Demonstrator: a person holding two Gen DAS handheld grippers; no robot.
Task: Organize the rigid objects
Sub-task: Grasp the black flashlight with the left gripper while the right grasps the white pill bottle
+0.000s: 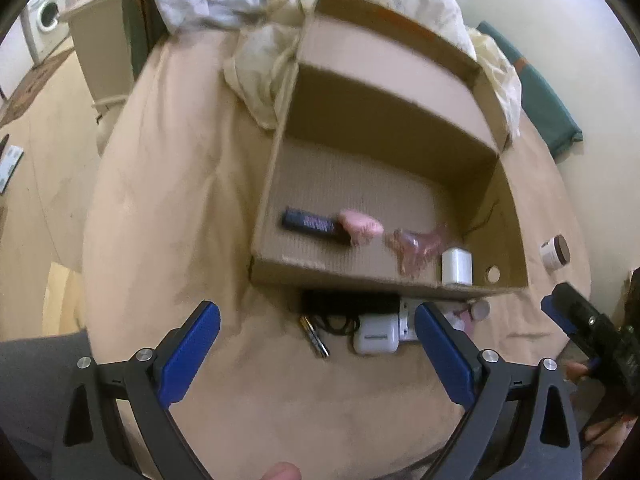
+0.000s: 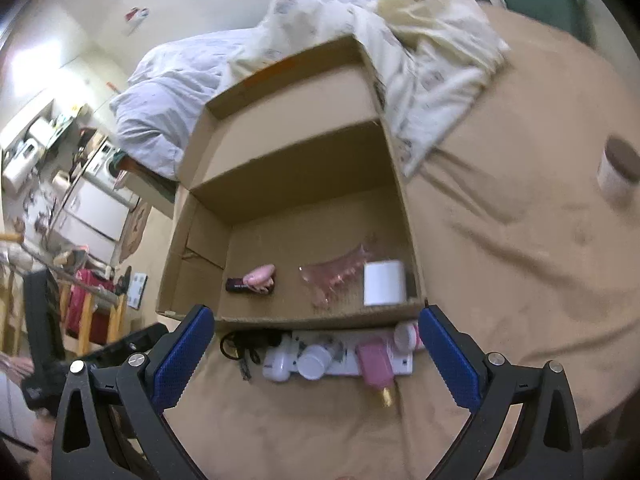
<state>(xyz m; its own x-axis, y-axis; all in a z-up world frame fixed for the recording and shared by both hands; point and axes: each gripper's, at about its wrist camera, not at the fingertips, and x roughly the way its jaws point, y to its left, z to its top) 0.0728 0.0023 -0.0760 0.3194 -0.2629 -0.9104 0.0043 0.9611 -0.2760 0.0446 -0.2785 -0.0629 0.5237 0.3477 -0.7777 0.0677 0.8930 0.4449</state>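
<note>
In the left wrist view, the left gripper (image 1: 318, 346) has its fingers spread wide and holds nothing. It is above the white case (image 1: 376, 335), which lies on the beige bedcover (image 1: 168, 208) just before the cardboard box (image 1: 276, 184).

In the right wrist view, the right gripper (image 2: 314, 350) is also spread apart, empty, over the pink bottle (image 2: 375, 364) beside the box's near wall.

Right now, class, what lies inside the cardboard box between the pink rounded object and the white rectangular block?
A clear pinkish plastic piece lies between the pink rounded object and the white rectangular block, plainest in the right wrist view.
</note>
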